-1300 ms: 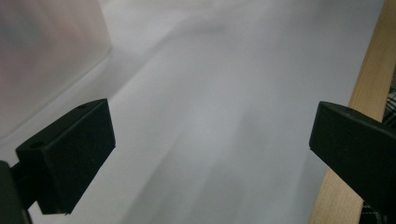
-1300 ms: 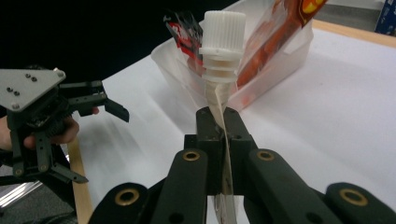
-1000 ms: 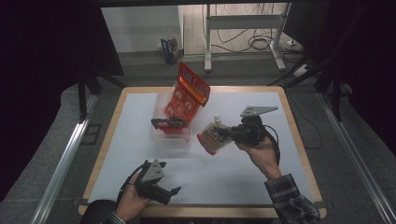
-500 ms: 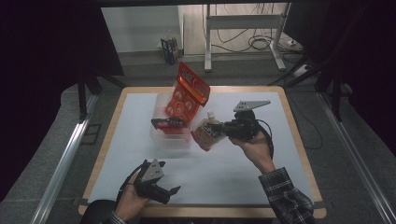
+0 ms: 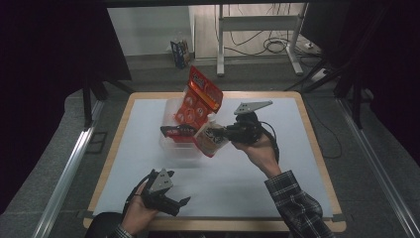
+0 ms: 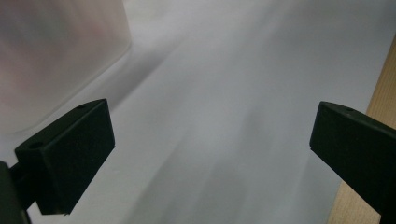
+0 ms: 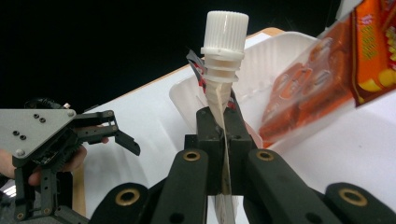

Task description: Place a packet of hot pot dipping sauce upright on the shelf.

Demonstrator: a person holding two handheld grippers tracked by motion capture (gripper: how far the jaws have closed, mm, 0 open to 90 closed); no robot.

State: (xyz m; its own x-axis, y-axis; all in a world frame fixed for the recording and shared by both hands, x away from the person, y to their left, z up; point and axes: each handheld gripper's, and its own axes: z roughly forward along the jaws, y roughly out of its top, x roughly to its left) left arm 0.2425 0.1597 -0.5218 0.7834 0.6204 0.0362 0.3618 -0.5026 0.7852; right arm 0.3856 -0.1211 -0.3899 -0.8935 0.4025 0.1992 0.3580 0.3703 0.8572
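My right gripper (image 5: 227, 133) (image 7: 223, 122) is shut on a flat spouted pouch (image 5: 210, 139) with a white screw cap (image 7: 226, 29). It holds the pouch in the air at the right rim of a clear plastic tub (image 5: 174, 144) (image 7: 264, 66). An orange snack bag (image 5: 198, 97) (image 7: 314, 80) leans out of the tub's far side, and a small dark packet (image 5: 177, 131) lies inside. My left gripper (image 5: 179, 204) (image 6: 210, 135) rests near the table's front edge, open and empty, its jaws wide apart over the white mat.
A white mat (image 5: 247, 183) covers the wooden table, whose edge (image 6: 384, 93) runs close to my left gripper. The tub's wall (image 6: 60, 56) rises beyond the left jaw. Desk legs and cables (image 5: 277, 44) lie on the floor behind the table.
My right gripper has carried the pouch leftward, up to the tub's rim. The left gripper has stayed in place, open.
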